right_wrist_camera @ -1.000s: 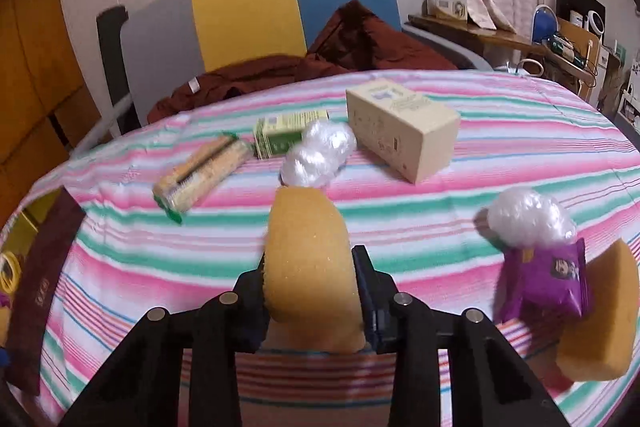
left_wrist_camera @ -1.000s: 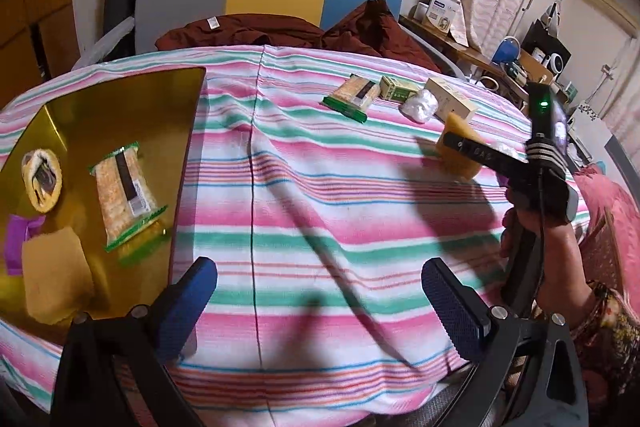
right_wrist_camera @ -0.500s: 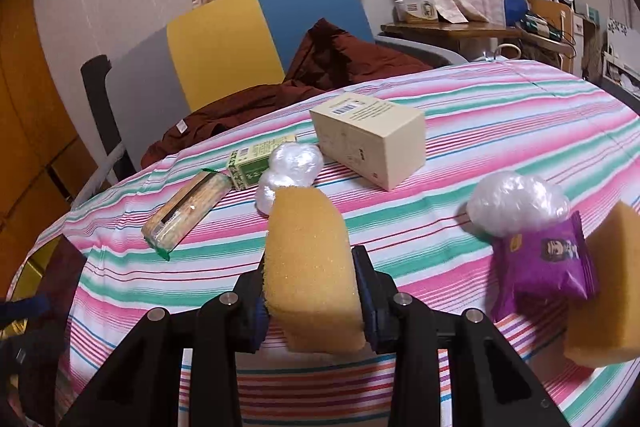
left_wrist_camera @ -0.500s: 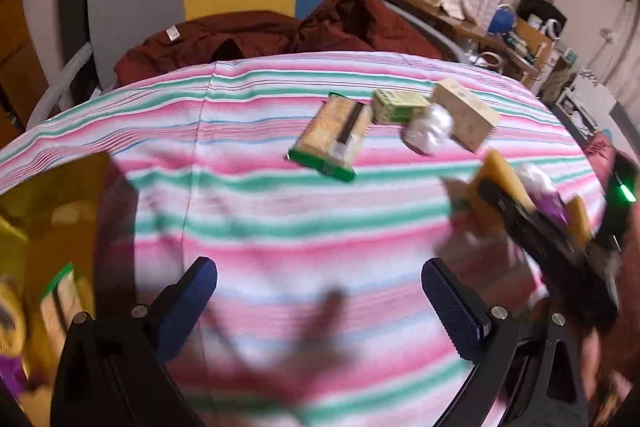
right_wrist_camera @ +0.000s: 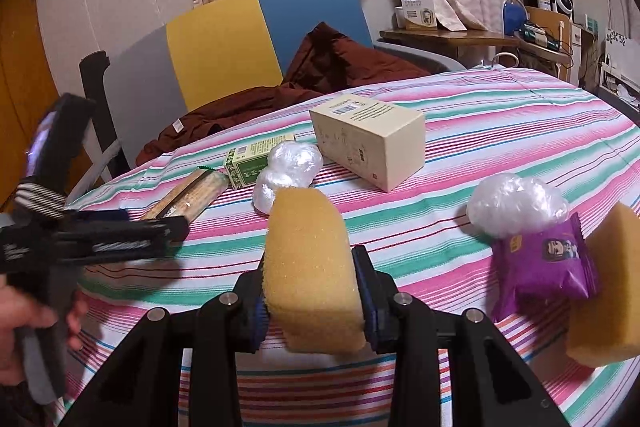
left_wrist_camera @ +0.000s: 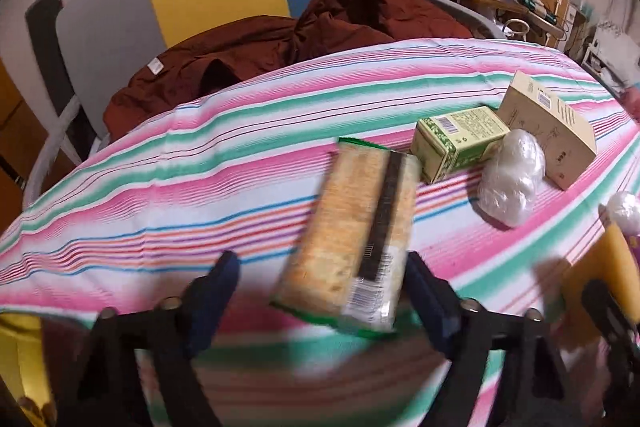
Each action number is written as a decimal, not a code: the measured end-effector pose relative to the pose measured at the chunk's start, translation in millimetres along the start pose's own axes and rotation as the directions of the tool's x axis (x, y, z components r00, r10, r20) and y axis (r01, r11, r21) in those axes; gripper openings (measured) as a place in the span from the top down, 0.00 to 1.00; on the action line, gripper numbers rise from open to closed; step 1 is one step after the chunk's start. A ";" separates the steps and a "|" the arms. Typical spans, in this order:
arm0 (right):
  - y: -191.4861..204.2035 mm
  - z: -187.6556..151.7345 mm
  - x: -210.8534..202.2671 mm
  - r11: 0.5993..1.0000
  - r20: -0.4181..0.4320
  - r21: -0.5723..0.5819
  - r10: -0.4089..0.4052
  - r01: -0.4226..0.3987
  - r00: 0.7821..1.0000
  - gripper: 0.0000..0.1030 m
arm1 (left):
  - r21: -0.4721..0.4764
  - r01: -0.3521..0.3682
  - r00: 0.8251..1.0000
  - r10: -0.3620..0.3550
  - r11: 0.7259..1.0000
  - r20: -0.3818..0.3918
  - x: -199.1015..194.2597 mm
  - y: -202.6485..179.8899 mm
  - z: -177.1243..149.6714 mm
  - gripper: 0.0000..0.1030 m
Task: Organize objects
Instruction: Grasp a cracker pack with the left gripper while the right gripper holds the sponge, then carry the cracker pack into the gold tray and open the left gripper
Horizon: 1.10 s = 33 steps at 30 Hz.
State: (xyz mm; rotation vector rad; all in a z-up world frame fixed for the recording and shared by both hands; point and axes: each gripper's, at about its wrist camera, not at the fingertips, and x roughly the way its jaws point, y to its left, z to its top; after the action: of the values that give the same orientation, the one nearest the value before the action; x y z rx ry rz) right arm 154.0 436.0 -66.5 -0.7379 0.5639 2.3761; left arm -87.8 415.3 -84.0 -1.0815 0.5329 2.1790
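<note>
My left gripper (left_wrist_camera: 320, 291) is open, its blue pads (left_wrist_camera: 218, 287) on either side of a green-edged cracker packet (left_wrist_camera: 356, 231) lying on the striped tablecloth (left_wrist_camera: 200, 179); I cannot tell if they touch it. My right gripper (right_wrist_camera: 314, 291) is shut on a yellow sponge (right_wrist_camera: 312, 267) held just above the cloth. In the right wrist view the left gripper (right_wrist_camera: 160, 231) reaches in from the left toward the cracker packet (right_wrist_camera: 192, 195).
A green box (right_wrist_camera: 252, 163), a cream box (right_wrist_camera: 368, 139), two white plastic wads (right_wrist_camera: 288, 171) (right_wrist_camera: 516, 203), a purple snack packet (right_wrist_camera: 544, 263) and a second sponge (right_wrist_camera: 608, 287) lie on the cloth. A chair with a brown garment (left_wrist_camera: 280, 43) stands behind. A gold tray corner (left_wrist_camera: 20, 347) shows lower left.
My left gripper has swung right from the gold tray across the cloth to the cracker packet. My right gripper still holds the sponge, slightly raised.
</note>
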 end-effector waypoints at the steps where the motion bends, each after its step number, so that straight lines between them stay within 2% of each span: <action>1: 0.0 -0.5 -0.2 1.000 0.001 -0.001 -0.001 0.001 1.000 0.65 | -0.004 0.010 1.000 -0.010 1.000 0.016 0.4 -1.1 0.7 0.31; 3: 0.4 -0.8 -0.8 1.000 0.005 -0.002 -0.002 0.002 1.000 0.65 | 0.001 0.016 0.999 -0.016 1.000 0.043 1.8 -5.0 0.4 0.38; 7: 0.8 -1.6 -1.3 1.000 0.009 0.001 -0.001 0.001 1.000 0.65 | 0.007 0.009 0.992 -0.010 1.000 0.122 -1.6 -8.1 -10.3 0.38; 11: 2.9 -1.2 -0.6 1.000 0.008 -0.011 -0.011 0.012 1.000 0.65 | 0.001 0.019 0.993 -0.018 1.000 0.118 -1.6 -5.9 -10.7 0.39; 12: 3.7 -1.3 -0.9 1.000 0.010 -0.016 -0.016 0.016 1.000 0.65 | 0.001 0.021 0.992 -0.021 1.000 0.123 -2.5 -5.6 -11.7 0.45; 14: 5.2 -1.7 -1.2 1.000 0.014 -0.020 -0.022 0.022 1.000 0.65 | 0.013 0.013 0.991 -0.015 1.000 0.136 -5.9 -8.6 -14.3 0.50; 21: 9.4 -2.3 -5.5 0.998 0.037 -0.040 -0.036 0.038 0.999 0.65 | 0.019 -0.001 0.985 -0.002 1.000 0.173 -25.5 -16.9 -35.9 0.51; 27: 16.0 -2.3 -9.5 0.996 0.056 -0.072 -0.048 0.052 0.997 0.65 | 0.011 -0.018 0.968 0.015 1.000 0.252 -54.8 -23.2 -58.4 0.51; 33: 22.7 -3.1 -13.1 0.993 0.075 -0.100 -0.059 0.067 0.995 0.65 | -0.036 -0.001 0.958 0.011 0.999 0.285 -77.3 -19.3 -78.2 0.51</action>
State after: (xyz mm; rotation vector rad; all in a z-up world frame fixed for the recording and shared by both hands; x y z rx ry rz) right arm 149.6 412.3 -55.9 -0.7006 0.3854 2.3763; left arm 4.2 354.1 -67.9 -0.7632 0.3671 2.3056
